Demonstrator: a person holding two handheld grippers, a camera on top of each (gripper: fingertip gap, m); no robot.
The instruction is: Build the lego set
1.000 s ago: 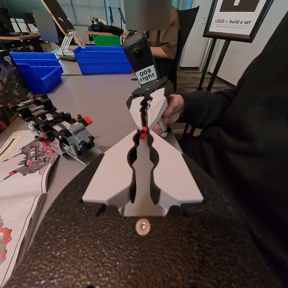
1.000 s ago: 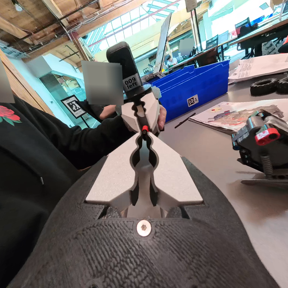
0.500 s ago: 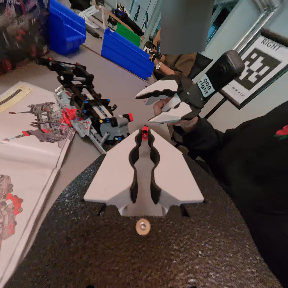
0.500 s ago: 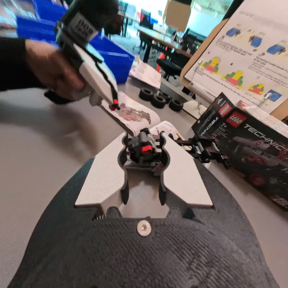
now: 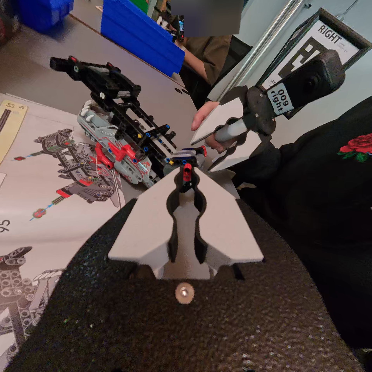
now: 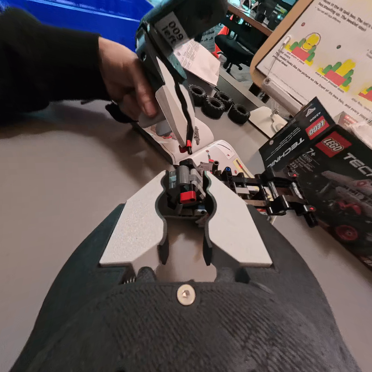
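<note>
A partly built black, grey and red lego model (image 5: 124,128) lies on the grey table, half on the open instruction booklet (image 5: 40,191). My left gripper (image 5: 187,171) is shut on a small red piece (image 5: 187,173) with a black pin, held just above the model's near end. My right gripper (image 6: 185,177) is open, its fingers on either side of the model's grey and red end (image 6: 186,193); I cannot tell if they touch it. The left gripper (image 6: 186,145) with the red piece (image 6: 188,143) also shows in the right wrist view, just beyond that end.
A black lego box (image 6: 322,161) stands right of the model. Several black tyres (image 6: 217,102) lie behind it, near a tilted instruction board (image 6: 322,50). Blue bins (image 5: 141,36) line the far table edge. A person sits beyond them. Left and right tips are no more than a few centimetres apart.
The two grippers were tip to tip on the red piece. The right one let go, opened and swung to the model's end. The left one carried the piece over to the model.
</note>
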